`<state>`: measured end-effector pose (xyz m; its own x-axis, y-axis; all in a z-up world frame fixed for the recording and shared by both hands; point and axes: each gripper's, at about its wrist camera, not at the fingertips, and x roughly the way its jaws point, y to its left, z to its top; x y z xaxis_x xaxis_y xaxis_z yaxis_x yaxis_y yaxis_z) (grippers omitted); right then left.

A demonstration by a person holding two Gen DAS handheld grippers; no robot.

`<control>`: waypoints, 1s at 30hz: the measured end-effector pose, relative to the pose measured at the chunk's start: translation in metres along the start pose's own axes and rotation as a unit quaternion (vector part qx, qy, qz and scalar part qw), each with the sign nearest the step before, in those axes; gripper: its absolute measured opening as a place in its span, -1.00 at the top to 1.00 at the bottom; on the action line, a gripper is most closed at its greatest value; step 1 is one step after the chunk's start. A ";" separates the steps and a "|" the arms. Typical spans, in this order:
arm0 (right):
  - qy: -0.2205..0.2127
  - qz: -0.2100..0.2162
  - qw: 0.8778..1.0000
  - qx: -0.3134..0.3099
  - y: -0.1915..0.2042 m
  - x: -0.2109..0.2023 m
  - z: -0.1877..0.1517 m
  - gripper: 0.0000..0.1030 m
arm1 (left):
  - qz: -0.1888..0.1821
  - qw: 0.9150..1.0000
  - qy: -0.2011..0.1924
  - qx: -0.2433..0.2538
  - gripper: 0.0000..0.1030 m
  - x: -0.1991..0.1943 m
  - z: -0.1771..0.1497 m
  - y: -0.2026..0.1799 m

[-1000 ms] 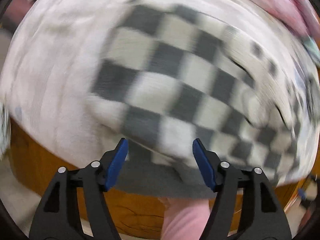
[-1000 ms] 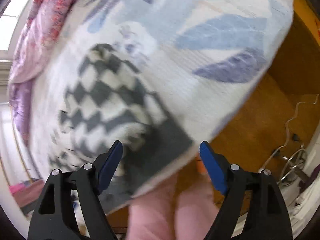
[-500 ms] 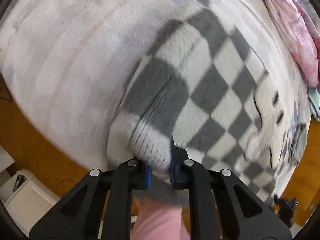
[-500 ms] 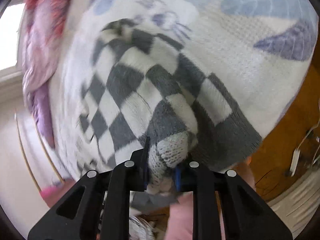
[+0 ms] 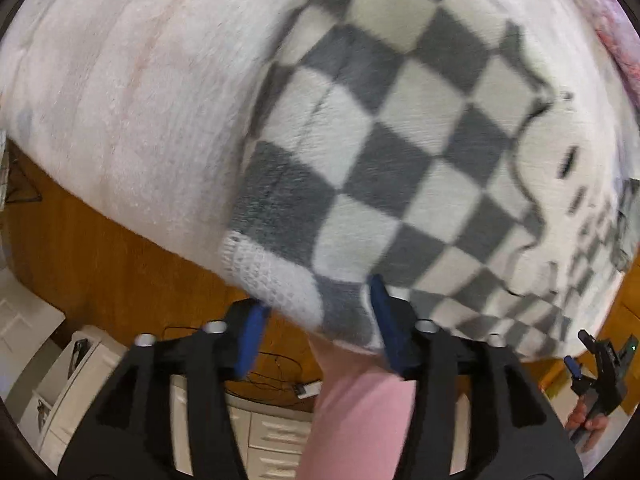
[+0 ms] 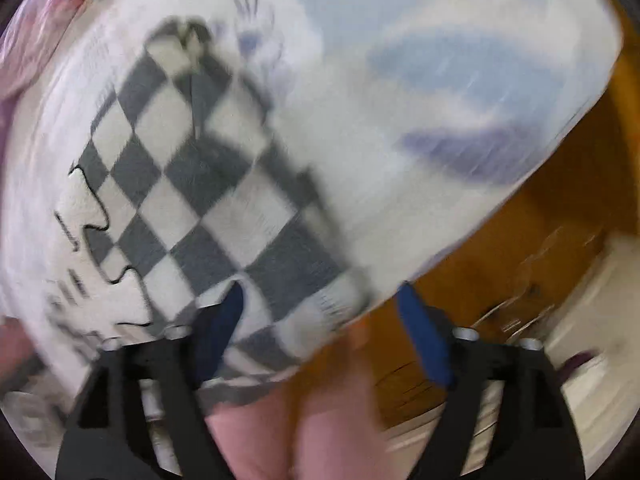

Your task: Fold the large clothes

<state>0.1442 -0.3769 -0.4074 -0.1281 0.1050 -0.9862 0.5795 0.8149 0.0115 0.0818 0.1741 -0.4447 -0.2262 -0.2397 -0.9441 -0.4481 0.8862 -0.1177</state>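
A grey-and-white checkered knit sweater [image 5: 400, 140] with a white cartoon figure lies spread on the bed. Its ribbed lower corner hangs over the bed's edge between the fingers of my left gripper [image 5: 316, 320]. Those jaws are opening, and the blue pads stand clear of the knit. In the right wrist view the sweater [image 6: 192, 184] is blurred. Its other near corner sits inside my right gripper [image 6: 320, 320], close to the left pad. These jaws are also opening and stand wide, with no pad pressing on the cloth.
The bed has a white cover [image 5: 120, 80] with blue and purple leaf prints [image 6: 460, 148] and an orange wooden frame [image 5: 100, 248]. A pink quilt [image 6: 40, 40] lies at the far side. A person's pink trouser legs [image 5: 360, 408] are below. White drawers [image 5: 60, 380] stand on the floor.
Both grippers went from open to shut on the sweater's near corners, and now stand open again with the corners let go. The sweater lies flatter on the bed.
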 end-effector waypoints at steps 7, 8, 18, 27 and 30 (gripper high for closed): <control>-0.059 0.036 0.996 -0.048 0.035 -0.042 0.071 -0.62 | 0.020 0.998 0.036 0.048 -0.54 -0.037 -0.012 -0.029; -0.059 0.038 0.996 -0.052 0.037 -0.041 0.080 -0.62 | 0.026 0.997 0.042 0.053 -0.58 -0.045 -0.016 -0.032; -0.021 0.048 0.995 -0.084 0.092 -0.005 0.150 -0.65 | -0.004 0.994 -0.082 0.071 -0.64 -0.095 0.095 -0.021; 0.013 0.069 0.997 -0.016 0.103 0.023 0.175 -0.65 | 0.002 0.993 -0.113 0.046 -0.75 -0.060 0.178 -0.051; 0.022 0.053 0.998 -0.018 0.110 0.029 0.177 -0.66 | 0.014 0.992 -0.118 0.039 -0.76 -0.047 0.188 -0.061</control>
<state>0.3467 -0.3853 -0.4644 -0.1034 0.2166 -0.9708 0.5625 0.8177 0.1225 0.2821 0.2054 -0.4510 -0.0255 -0.1230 -0.9921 -0.3744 0.9214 -0.1046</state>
